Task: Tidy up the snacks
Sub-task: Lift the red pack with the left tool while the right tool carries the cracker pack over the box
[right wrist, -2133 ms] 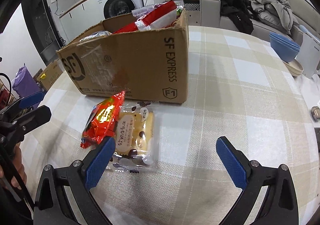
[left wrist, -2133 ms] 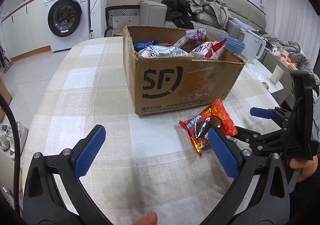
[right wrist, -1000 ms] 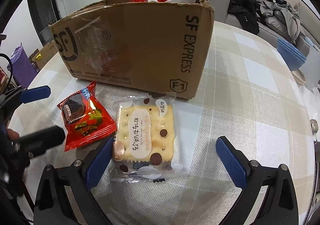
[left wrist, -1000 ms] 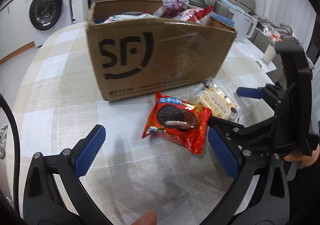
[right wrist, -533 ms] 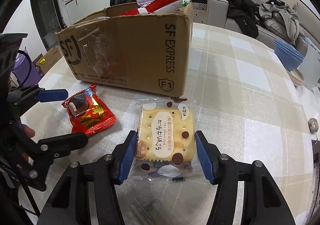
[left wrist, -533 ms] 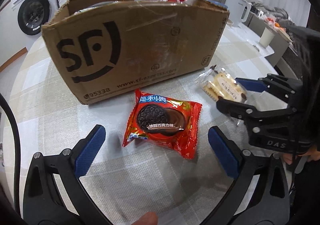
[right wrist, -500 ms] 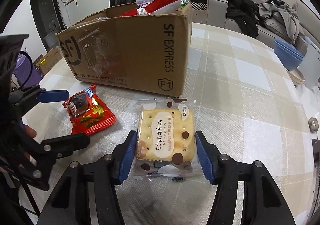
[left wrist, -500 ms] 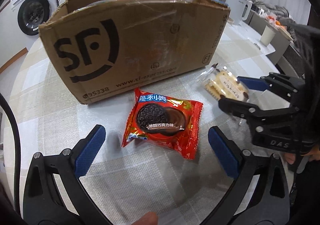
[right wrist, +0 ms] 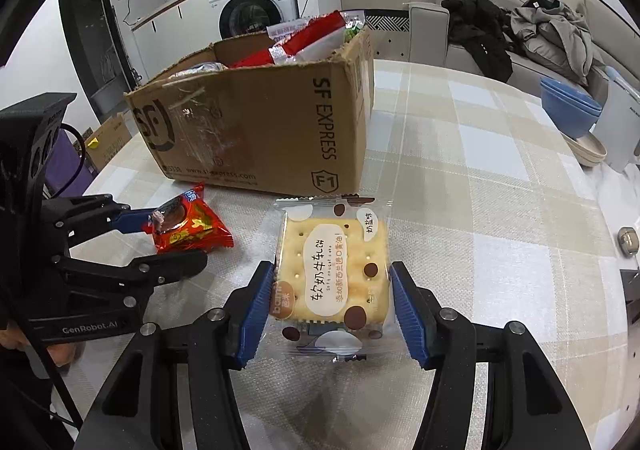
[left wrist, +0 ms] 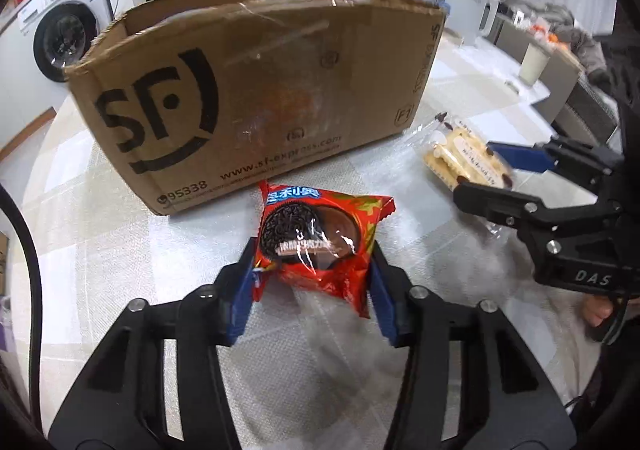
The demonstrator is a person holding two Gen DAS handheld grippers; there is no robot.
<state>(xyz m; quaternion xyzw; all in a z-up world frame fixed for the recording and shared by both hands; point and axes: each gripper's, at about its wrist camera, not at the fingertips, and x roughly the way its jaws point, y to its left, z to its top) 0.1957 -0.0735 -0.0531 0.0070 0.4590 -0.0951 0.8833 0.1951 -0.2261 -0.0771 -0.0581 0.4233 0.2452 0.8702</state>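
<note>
A red chocolate-cookie packet [left wrist: 316, 234] lies on the checked tablecloth in front of the cardboard box [left wrist: 256, 89]. My left gripper [left wrist: 312, 270] is closing, and its blue pads press both sides of the packet. To the right, a clear packet of nougat crackers [right wrist: 332, 270] sits between the blue pads of my right gripper [right wrist: 332, 290], which is shut on it. The box [right wrist: 260, 121] stands just behind both packets, open-topped and full of snack bags. In the right wrist view the left gripper [right wrist: 168, 240] holds the red packet [right wrist: 188, 230] at the left.
Stacked blue bowls [right wrist: 568, 109] and a white appliance [right wrist: 620, 121] stand at the table's far right. A white cup [left wrist: 534, 63] sits on a side surface. A sofa with clothes [right wrist: 520, 29] and a washing machine [right wrist: 256, 5] lie beyond the table [right wrist: 480, 209].
Both grippers were wide open a second ago. The right one shut on the cracker packet first, then the left moved forward and shut on the red cookie packet.
</note>
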